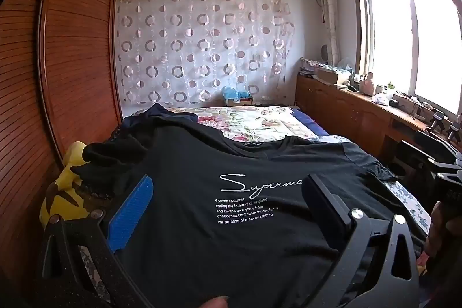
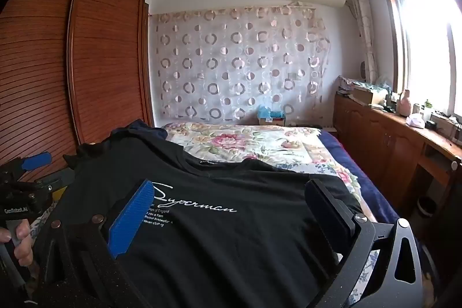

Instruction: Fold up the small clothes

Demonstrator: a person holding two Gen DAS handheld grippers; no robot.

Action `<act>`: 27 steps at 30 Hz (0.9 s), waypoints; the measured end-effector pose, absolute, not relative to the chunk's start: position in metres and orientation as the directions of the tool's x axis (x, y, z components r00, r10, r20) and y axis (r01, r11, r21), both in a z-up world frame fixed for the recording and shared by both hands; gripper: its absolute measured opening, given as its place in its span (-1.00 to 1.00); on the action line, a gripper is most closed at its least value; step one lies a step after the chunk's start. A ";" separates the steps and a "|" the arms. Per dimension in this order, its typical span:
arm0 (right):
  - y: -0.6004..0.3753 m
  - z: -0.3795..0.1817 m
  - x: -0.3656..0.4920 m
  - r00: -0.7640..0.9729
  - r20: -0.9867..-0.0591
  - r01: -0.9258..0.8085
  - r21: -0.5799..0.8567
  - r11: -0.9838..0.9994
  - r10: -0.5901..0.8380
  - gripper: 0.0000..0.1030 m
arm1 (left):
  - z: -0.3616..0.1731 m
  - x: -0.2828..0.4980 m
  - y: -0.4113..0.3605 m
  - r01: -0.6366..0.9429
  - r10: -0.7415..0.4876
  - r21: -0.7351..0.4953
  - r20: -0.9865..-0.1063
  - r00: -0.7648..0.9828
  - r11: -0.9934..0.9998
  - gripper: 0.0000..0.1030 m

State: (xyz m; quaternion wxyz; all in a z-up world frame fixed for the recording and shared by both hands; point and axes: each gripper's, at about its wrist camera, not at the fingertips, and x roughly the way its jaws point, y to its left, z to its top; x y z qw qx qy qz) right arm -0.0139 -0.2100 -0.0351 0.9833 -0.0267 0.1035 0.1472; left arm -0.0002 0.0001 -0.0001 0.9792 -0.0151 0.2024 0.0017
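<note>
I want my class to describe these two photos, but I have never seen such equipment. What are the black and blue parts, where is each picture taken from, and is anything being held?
Each picture comes from a camera on a tool that a person carries. The left hand-held gripper and the right hand-held gripper each have two fingers, one with a blue pad. Both are open and hold nothing. Below them a black T-shirt with white lettering lies spread on a bed with a floral bedspread. More dark clothes lie bunched at its far left. The right view also shows the person's left hand gripping the other tool.
</note>
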 end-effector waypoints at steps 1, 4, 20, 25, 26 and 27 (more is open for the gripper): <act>-0.210 -0.035 -0.014 0.935 -0.214 -0.294 -0.030 0.955 0.281 1.00 | 0.000 0.000 0.000 -0.010 -0.003 -0.029 -0.396 0.918 1.000 1.00; -0.210 -0.035 -0.014 0.935 -0.207 -0.295 -0.012 0.955 0.287 1.00 | 0.000 0.000 0.000 -0.007 -0.005 -0.030 -0.393 0.919 1.000 1.00; -0.209 -0.036 -0.016 0.935 -0.206 -0.296 -0.008 0.955 0.289 1.00 | 0.006 -0.005 0.002 -0.007 -0.005 -0.032 -0.378 0.926 0.999 1.00; -0.208 -0.035 -0.016 0.935 -0.206 -0.296 -0.005 0.955 0.288 1.00 | 0.006 -0.005 0.002 -0.010 -0.003 -0.032 -0.379 0.926 0.999 1.00; -0.211 -0.033 -0.015 0.935 -0.207 -0.296 -0.004 0.955 0.289 1.00 | 0.008 -0.006 0.002 -0.013 -0.001 -0.033 -0.379 0.926 0.999 1.00; -0.210 -0.033 -0.015 0.935 -0.207 -0.296 -0.004 0.955 0.289 1.00 | 0.009 -0.007 0.002 -0.011 -0.003 -0.036 -0.378 0.926 0.999 1.00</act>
